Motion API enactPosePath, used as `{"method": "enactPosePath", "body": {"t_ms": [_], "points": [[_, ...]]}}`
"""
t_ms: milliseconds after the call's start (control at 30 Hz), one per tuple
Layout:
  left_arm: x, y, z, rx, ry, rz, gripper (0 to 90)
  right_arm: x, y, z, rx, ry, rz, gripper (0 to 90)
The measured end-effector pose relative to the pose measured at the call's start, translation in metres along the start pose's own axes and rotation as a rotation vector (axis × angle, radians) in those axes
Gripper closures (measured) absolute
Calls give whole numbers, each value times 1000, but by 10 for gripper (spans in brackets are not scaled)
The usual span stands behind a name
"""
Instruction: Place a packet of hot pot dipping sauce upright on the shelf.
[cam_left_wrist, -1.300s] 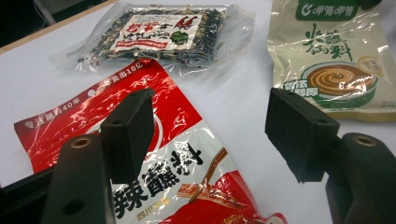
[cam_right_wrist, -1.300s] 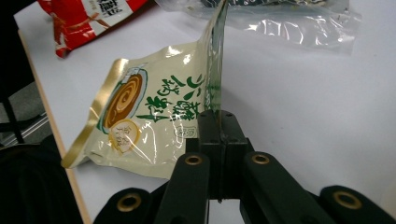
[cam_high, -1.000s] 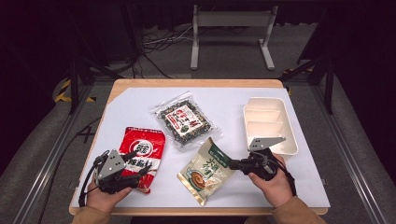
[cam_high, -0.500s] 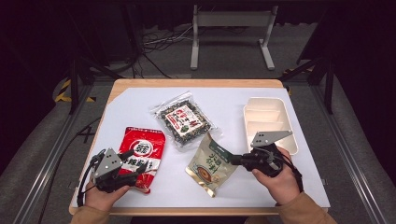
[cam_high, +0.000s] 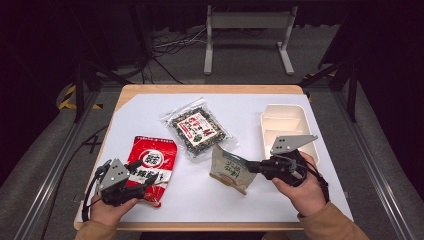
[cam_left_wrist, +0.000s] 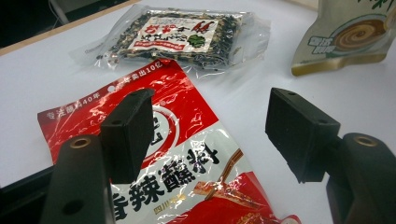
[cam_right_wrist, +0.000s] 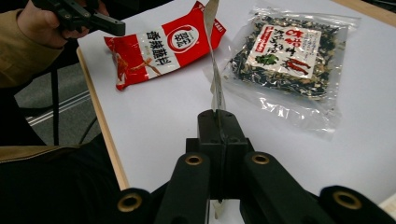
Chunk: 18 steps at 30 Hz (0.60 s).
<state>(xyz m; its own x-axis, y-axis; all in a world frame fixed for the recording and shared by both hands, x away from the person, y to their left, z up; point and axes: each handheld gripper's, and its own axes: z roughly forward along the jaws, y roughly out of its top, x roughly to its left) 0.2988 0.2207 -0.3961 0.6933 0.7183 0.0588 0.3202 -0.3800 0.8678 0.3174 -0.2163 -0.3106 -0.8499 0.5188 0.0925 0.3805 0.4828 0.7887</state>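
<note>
The right tool (cam_high: 248, 166) is pinching the beige pouch (cam_high: 229, 170) above the tabletop (cam_high: 300, 200); the left tool (cam_high: 142, 172) is hovering wide open over the red packet (cam_high: 152, 162).

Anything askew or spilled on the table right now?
No spills. The green pouch isn't lying flat: the right gripper pinches its edge and it hangs tilted off the table. The red packet and clear bag lie flat, sealed.
</note>
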Motion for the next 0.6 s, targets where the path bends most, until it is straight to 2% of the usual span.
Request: {"method": "enactPosePath", "body": {"t_ms": [600], "points": [[6,-2,-2,-4,13,-18,333,-17,28,-26,-23,-90,-40,900]]}}
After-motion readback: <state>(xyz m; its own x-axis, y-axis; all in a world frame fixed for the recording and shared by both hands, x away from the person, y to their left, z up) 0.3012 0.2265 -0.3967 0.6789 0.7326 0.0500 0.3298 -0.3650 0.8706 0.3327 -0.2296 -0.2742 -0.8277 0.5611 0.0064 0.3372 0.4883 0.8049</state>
